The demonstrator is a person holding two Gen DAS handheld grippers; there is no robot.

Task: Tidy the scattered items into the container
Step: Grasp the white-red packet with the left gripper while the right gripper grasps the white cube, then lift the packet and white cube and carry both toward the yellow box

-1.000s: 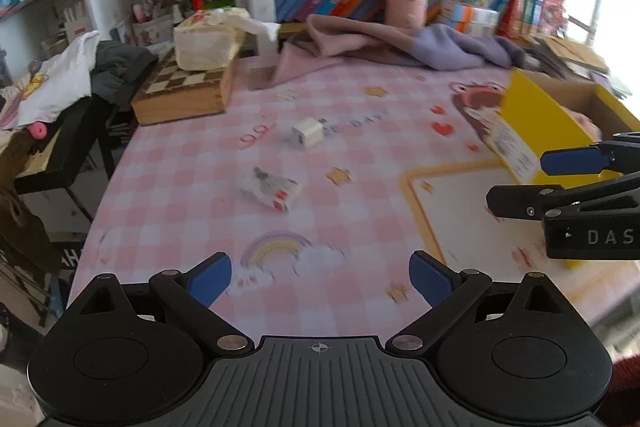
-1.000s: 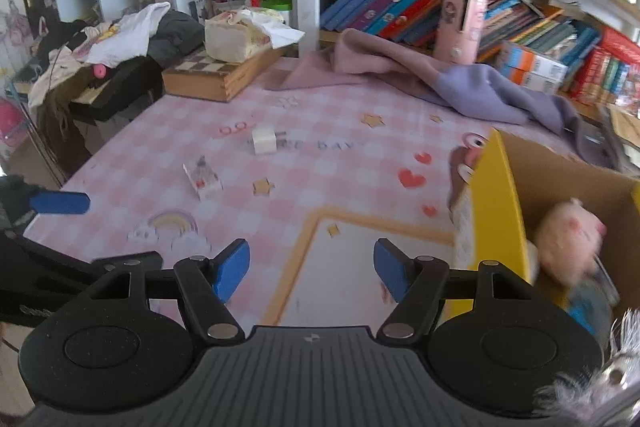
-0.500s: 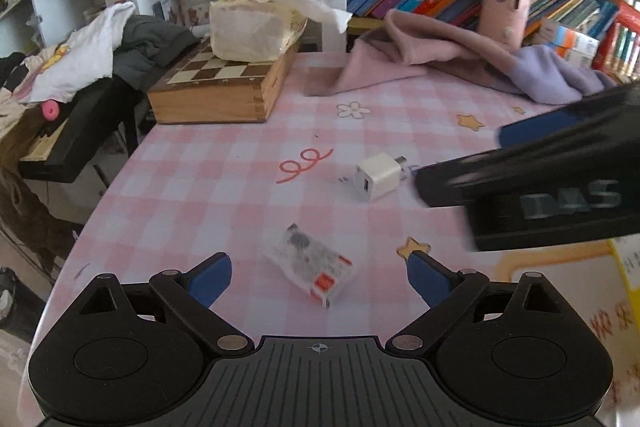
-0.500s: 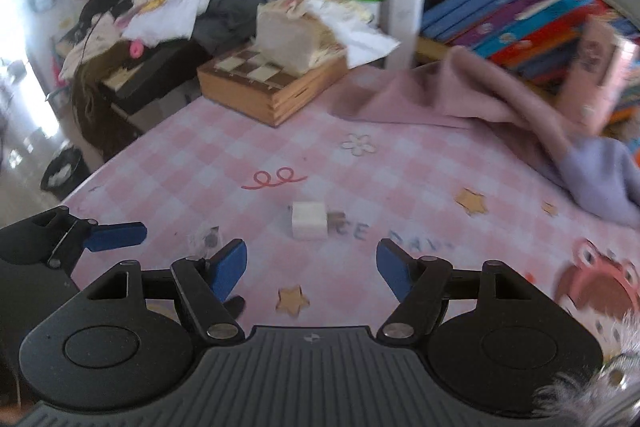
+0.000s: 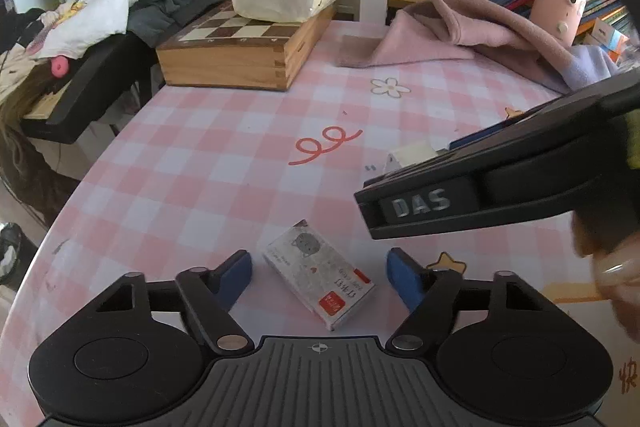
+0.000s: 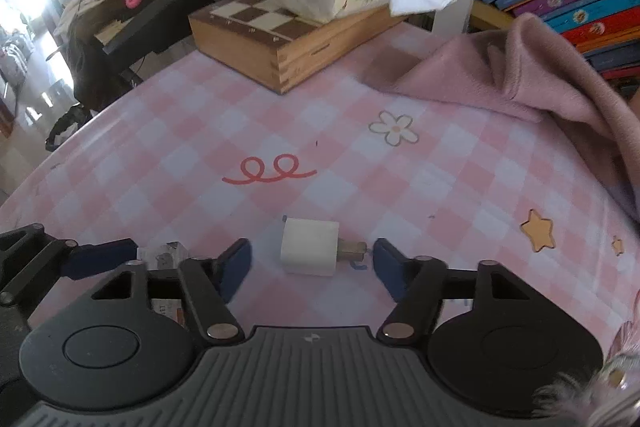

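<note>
As both jaws closed, pads not yet touching, the left gripper (image 5: 319,277) straddled the skewed packet (image 5: 320,273) and the right gripper (image 6: 311,263) the charger (image 6: 310,251), so either could have twisted free.

Pink checked table (image 6: 160,155) bears charger (image 6: 308,246), small packet (image 5: 320,273), chessboard box (image 5: 240,57), pink cloth (image 6: 520,79).

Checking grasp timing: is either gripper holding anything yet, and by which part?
Nothing held. Left gripper closing around the small box; right gripper closing around the white charger.
</note>
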